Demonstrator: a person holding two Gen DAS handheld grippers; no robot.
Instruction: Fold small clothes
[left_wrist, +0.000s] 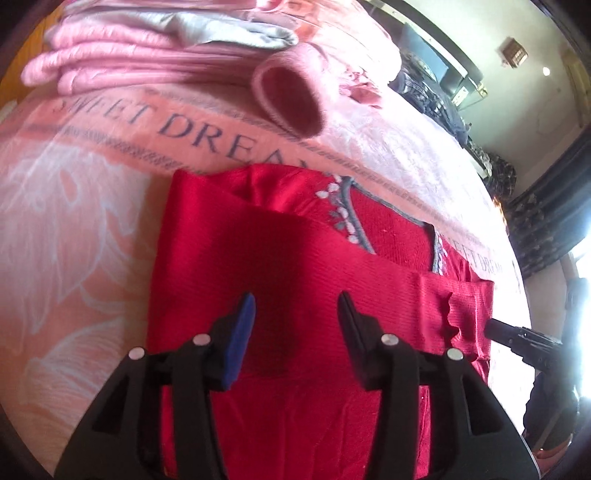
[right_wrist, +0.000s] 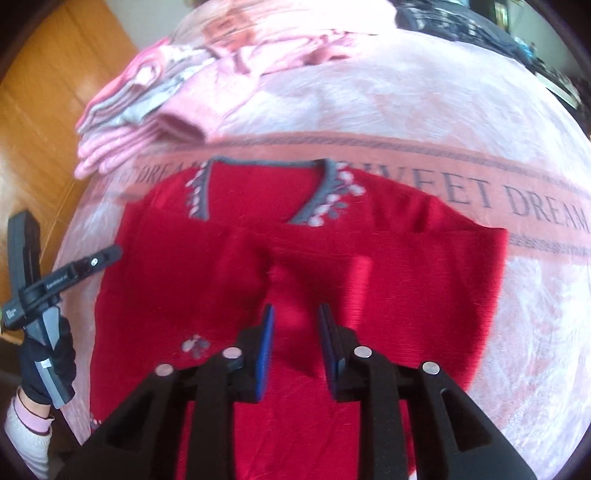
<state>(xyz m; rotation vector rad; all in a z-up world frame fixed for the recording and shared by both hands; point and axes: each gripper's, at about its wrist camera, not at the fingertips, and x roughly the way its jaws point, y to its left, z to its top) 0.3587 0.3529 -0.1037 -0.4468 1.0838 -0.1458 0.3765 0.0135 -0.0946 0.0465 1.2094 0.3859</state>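
Red sweater (right_wrist: 388, 280) lies flat on pink blanket (right_wrist: 406, 103), grey collar (right_wrist: 258, 162) at far edge, sleeves folded across chest. Your left hand-held gripper (left_wrist: 297, 306) hovers over sweater's lower body, fingers spread, holding nothing. Your right hand-held gripper (right_wrist: 296, 317) hovers over sweater's middle, fingers apart, nothing between. Pink folded stack (left_wrist: 129, 62) sits beyond collar, apart from sweater. Your gloved left hand (right_wrist: 48, 365) shows beside sweater's left edge.
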